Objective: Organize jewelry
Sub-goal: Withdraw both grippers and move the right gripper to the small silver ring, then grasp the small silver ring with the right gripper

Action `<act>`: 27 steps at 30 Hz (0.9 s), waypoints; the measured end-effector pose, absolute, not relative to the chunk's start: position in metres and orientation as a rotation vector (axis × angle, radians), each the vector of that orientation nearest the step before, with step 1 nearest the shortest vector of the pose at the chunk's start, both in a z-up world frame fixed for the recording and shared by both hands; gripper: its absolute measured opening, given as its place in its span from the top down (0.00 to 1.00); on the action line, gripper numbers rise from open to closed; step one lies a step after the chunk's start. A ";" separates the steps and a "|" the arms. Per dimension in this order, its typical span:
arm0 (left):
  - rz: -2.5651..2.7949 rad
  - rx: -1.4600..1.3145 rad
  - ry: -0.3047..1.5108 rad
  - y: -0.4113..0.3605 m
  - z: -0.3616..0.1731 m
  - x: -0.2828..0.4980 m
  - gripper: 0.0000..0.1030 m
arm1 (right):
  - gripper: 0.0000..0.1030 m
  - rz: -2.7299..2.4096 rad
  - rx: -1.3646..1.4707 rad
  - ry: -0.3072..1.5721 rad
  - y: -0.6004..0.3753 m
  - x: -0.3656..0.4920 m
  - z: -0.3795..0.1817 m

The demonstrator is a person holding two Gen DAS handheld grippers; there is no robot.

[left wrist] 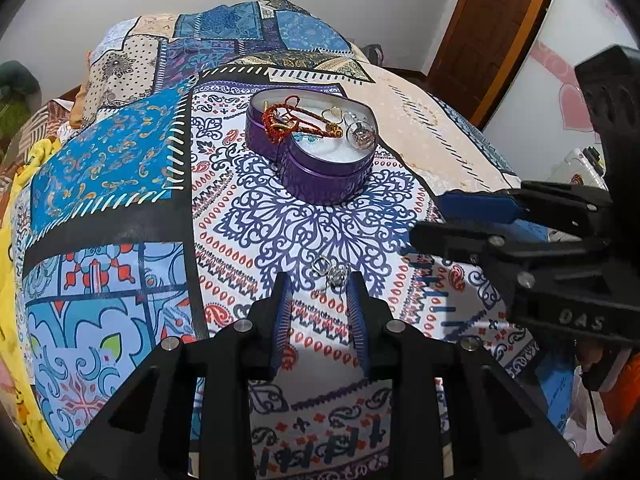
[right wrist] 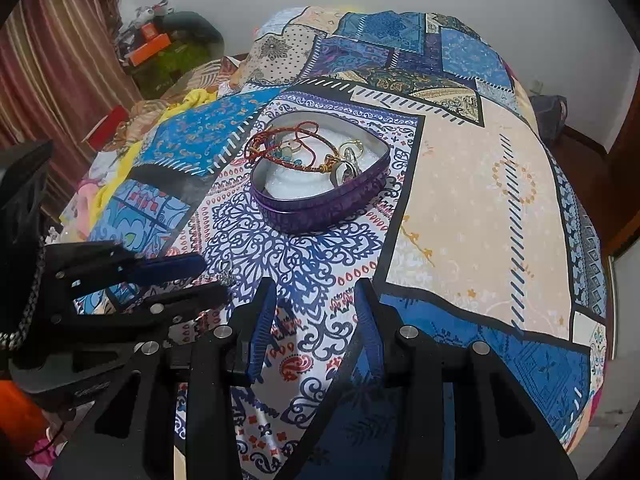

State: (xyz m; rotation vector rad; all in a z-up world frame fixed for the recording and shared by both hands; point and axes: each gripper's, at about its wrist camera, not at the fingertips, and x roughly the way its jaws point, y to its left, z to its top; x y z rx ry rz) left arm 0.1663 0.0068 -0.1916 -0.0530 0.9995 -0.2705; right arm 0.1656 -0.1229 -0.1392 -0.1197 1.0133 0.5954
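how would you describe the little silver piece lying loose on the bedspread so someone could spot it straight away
Start at the purple heart-shaped tin on the patterned bedspread, then come toward the camera across the dark blue lace medallion print. At its near edge, between the tips of the left gripper, lies the silver jewelry piece: a small ring joined to a sparkly cluster. Unlike the red cords and gold pieces, it lies outside the tin.

— What were the things carried on?
— A bed [left wrist: 420,128] was seen, covered by a patchwork bedspread [left wrist: 120,168] in blue, white and peach panels.
— What was laid directly on it?
— A purple heart-shaped tin [left wrist: 320,176] was set on the white medallion panel. Nearer the camera, well apart from the tin, a small silver piece of jewelry [left wrist: 334,272] was left on the same panel.
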 end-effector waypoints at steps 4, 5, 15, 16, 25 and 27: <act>-0.279 -0.054 1.006 0.006 -0.192 0.167 0.81 | 0.64 0.599 -0.122 0.997 -0.123 0.162 -0.136; -0.291 -0.055 1.010 0.005 -0.192 0.167 0.84 | 0.64 0.599 -0.125 0.992 -0.123 0.161 -0.135; -0.289 -0.016 1.020 -0.005 -0.193 0.171 0.93 | 0.64 0.600 -0.118 0.982 -0.127 0.157 -0.133; -0.289 -0.023 1.022 -0.005 -0.193 0.172 0.93 | 0.64 0.598 -0.118 0.982 -0.128 0.157 -0.133; -0.293 -0.020 0.994 -0.005 -0.191 0.168 0.96 | 0.64 0.585 -0.114 0.983 -0.131 0.154 -0.135; -0.290 -0.021 0.976 -0.002 -0.186 0.163 0.96 | 0.64 0.590 -0.124 0.980 -0.127 0.154 -0.136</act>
